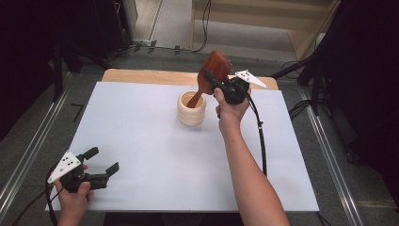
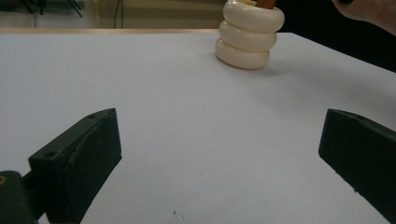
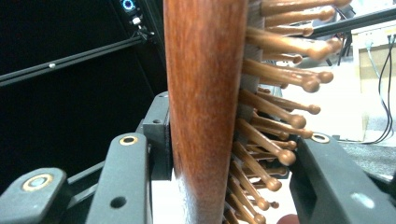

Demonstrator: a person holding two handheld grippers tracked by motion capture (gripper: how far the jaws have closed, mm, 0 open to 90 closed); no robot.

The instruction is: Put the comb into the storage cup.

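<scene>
Worktop (image 1: pixel 141 155) covered in white carries one cream ribbed ceramic cup (image 1: pixel 191 108) and one reddish-brown wooden paddle hairbrush (image 1: pixel 210 74). We see its handle down in the cup, its long axis leaning up toward the far right. Our right claw (image 1: pixel 211 81) clamps the brush's head; our left claw (image 1: pixel 101 160) hangs apart near the worktop's front left.

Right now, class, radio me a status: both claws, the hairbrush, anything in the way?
Right claw shut on hairbrush, handle down in cream holder. Left claw open, near table corner. Nothing in the way.
</scene>
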